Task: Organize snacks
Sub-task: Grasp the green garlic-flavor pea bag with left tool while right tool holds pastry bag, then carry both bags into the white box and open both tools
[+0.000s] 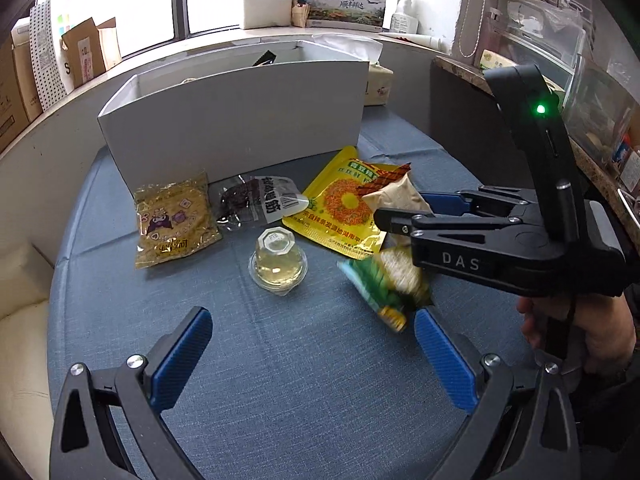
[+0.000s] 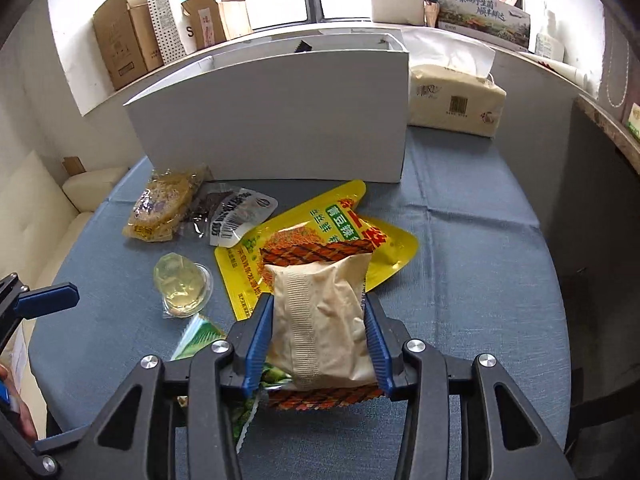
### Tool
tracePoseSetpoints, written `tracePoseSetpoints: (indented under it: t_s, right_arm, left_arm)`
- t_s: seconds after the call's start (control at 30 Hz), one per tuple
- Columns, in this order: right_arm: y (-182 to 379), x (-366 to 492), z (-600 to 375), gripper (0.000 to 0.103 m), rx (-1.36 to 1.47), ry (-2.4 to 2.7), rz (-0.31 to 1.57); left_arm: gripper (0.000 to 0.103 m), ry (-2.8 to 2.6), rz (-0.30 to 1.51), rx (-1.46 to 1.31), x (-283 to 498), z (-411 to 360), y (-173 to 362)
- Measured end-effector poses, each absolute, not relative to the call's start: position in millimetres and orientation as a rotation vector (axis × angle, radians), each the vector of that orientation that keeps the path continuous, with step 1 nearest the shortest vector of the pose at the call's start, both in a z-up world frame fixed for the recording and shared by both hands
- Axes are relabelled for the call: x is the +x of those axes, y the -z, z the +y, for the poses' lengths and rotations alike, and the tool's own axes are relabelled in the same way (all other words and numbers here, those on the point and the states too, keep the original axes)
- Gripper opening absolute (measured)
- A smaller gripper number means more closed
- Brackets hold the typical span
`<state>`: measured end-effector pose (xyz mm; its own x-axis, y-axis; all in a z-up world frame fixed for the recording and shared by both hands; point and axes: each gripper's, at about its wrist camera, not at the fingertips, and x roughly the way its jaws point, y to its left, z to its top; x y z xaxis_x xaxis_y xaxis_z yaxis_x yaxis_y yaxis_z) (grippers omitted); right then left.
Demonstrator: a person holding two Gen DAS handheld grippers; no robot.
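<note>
R gripper (image 2: 318, 334) pinches tan snack pouch (image 2: 320, 320) just above table (image 2: 460, 280), near its front edge; L gripper (image 1: 312, 354) spread, empty. Risk: puffy pouch slips from pads, or drags green packet (image 2: 200, 338) under it. White box (image 2: 272, 120) at back; yellow bag (image 2: 320, 220) & jelly cup (image 2: 182, 286) lie between.

right hand-held gripper (image 1: 404, 216): "DAS" | windowsill box (image 1: 346, 10): Chinese characters

Blue tablecloth (image 2: 460, 260); white box (image 2: 280, 120); yellow pouch (image 2: 316, 224); tan packet (image 2: 320, 320), checked ends.
</note>
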<state>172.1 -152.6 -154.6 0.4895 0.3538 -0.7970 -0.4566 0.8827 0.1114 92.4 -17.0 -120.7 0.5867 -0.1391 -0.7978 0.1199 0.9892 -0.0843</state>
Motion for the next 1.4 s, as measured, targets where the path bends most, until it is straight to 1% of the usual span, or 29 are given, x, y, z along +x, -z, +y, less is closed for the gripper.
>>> tracePoseSetpoints:
  t_s: [0.03, 0.07, 0.1, 0.23, 0.37, 0.43, 0.47, 0.57, 0.9, 1.03, 1.2, 1.23, 1.27, 1.33, 1.37, 1.4]
  right_arm:
    - [154.7, 173.3, -154.2, 0.054, -0.111, -0.499, 0.944]
    - [153.5, 174.1, -156.2, 0.063, -0.103, -0.498, 0.943]
    - [151.5, 174.5, -157.9, 0.066, -0.101, -0.494, 0.934]
    - [149.5, 176.9, -156.1, 0.066, -0.118, -0.493, 0.931]
    - [162.5, 182.2, -151.6, 0.066, -0.123, -0.488, 0.97]
    - [171.6, 185.6, -148.0, 0.061, -0.14, -0.479, 0.996]
    - [171.4, 184.3, -146.6, 0.051, -0.157, -0.475, 0.971]
    - [169.7, 182.4, -146.8, 0.048, -0.154, -0.49, 0.964]
    - [121.6, 170.9, -196.3, 0.048, -0.053, -0.456, 0.859]
    - [103.0, 155.8, -224.5, 0.048, -0.023, -0.428, 0.821]
    - [95.3, 143.1, -252.8, 0.048, 0.037, -0.398, 0.806]
    - [96.2, 142.5, -255.2, 0.048, 0.042, -0.4, 0.81]
    - [97.5, 142.3, -256.3, 0.048, 0.044, -0.4, 0.813]
    - [102.1, 142.9, -257.5, 0.048, 0.047, -0.399, 0.823]
    - [104.3, 143.4, -257.7, 0.048, 0.054, -0.401, 0.828]
    - [106.2, 143.2, -258.0, 0.048, 0.06, -0.402, 0.831]
  left_arm:
    - [0.103, 0.149, 0.935, -0.036, 93.0, -14.5, 121.3]
    - [0.103, 0.149, 0.937, -0.046, 93.3, -12.9, 121.2]
    - [0.103, 0.15, 0.936, -0.049, 92.1, -12.7, 120.9]
    - [0.103, 0.152, 0.934, -0.039, 91.2, -14.5, 121.6]
    - [0.103, 0.158, 0.933, -0.015, 89.8, -18.6, 122.1]
    - [0.103, 0.162, 0.935, -0.011, 90.5, -20.3, 123.0]
    - [0.103, 0.163, 0.936, -0.009, 90.6, -21.0, 123.3]
    - [0.103, 0.165, 0.942, 0.0, 91.0, -23.8, 124.8]
    - [0.103, 0.226, 0.958, 0.023, 108.7, -48.0, 128.6]
    - [0.103, 0.229, 1.007, 0.006, 125.6, -63.0, 141.7]
    - [0.103, 0.215, 1.042, 0.035, 135.5, -77.6, 158.7]
    - [0.1, 0.217, 1.047, 0.047, 136.4, -79.7, 161.4]
    - [0.093, 0.223, 1.045, 0.055, 136.1, -81.6, 163.1]
    - [0.059, 0.206, 1.029, 0.092, 134.7, -83.5, 163.3]
    - [0.05, 0.226, 1.025, 0.079, 133.8, -83.2, 161.6]
    - [0.047, 0.23, 1.028, 0.068, 132.8, -82.2, 160.6]
